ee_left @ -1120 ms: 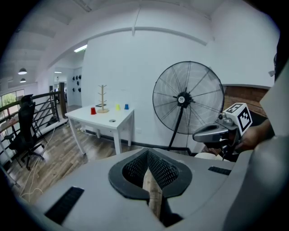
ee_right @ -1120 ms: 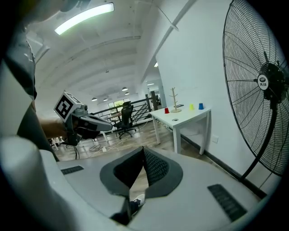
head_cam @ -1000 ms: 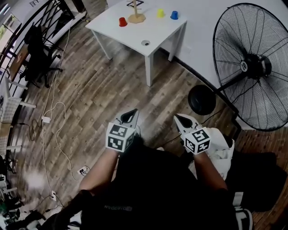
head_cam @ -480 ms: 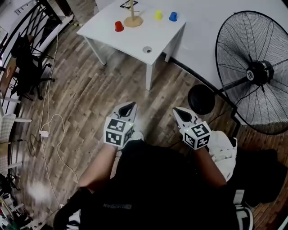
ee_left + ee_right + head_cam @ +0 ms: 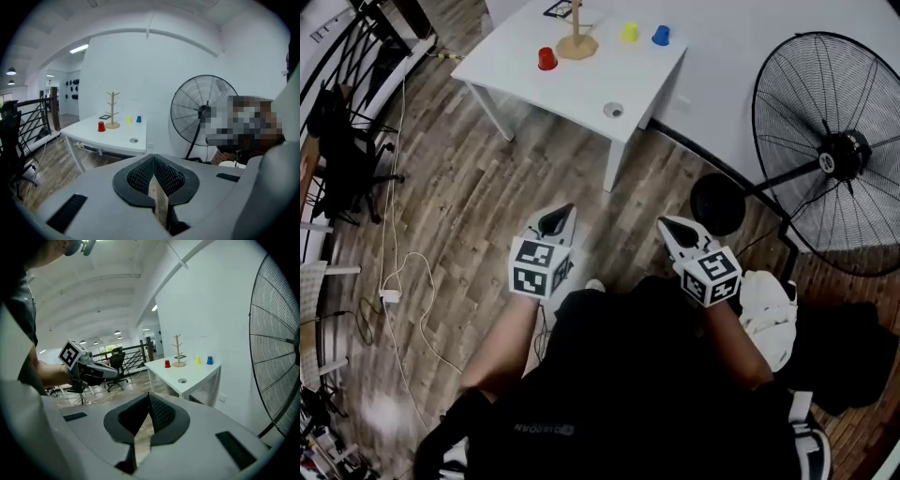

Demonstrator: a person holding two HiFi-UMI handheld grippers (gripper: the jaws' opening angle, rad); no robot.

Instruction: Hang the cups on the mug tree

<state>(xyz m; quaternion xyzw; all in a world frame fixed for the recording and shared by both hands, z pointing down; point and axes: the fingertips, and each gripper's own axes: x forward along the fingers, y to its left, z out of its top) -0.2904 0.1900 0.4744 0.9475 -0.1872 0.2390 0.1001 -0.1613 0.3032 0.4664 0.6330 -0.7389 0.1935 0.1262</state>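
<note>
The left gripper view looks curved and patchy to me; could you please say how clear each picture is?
Left gripper view: strong wide-angle bend, dark corners, a mosaic patch right of the fan; the table is fairly sharp. Right gripper view: the same bend bows the fan's rim. Head view: sharp in the middle, smeared at lower left.

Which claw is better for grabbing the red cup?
Left, probably: the small red plastic cup stands left of the wooden mug tree, nearer the left claw than the right claw. Both are shut and far off.
</note>
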